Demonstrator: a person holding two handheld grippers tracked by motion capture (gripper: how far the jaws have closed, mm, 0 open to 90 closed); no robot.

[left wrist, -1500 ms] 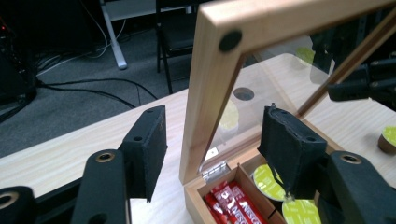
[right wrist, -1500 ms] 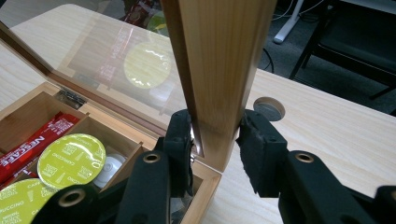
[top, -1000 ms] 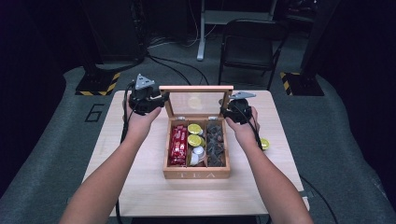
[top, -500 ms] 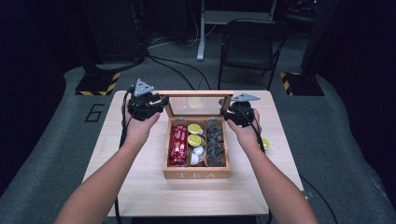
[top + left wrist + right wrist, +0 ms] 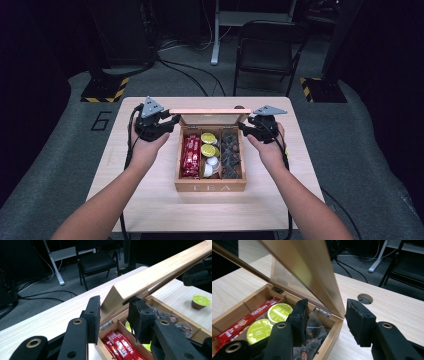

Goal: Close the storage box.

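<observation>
A wooden tea box (image 5: 210, 187) stands mid-table, its glass-paned lid (image 5: 210, 111) leaning forward over it. Inside lie red coffee sachets (image 5: 191, 156), yellow-green capsules (image 5: 208, 144) and dark packets (image 5: 231, 152). My left gripper (image 5: 172, 120) is shut on the lid's left corner; in the left gripper view (image 5: 115, 305) both pads press the lid (image 5: 150, 277). My right gripper (image 5: 245, 125) straddles the lid's right edge. Its jaws have just been opening, and in the right gripper view (image 5: 325, 307) the lid (image 5: 312, 265) stands between the pads with a gap.
A loose green-topped capsule (image 5: 201, 301) sits on the light wooden table (image 5: 150, 200) to the right of the box. A round cable hole (image 5: 365, 298) lies behind the box. A black chair (image 5: 265, 50) and cables stand beyond the far edge.
The lid has tipped forward and lower over the box, and both hands have come nearer with it. The right jaws have spread off the lid.
</observation>
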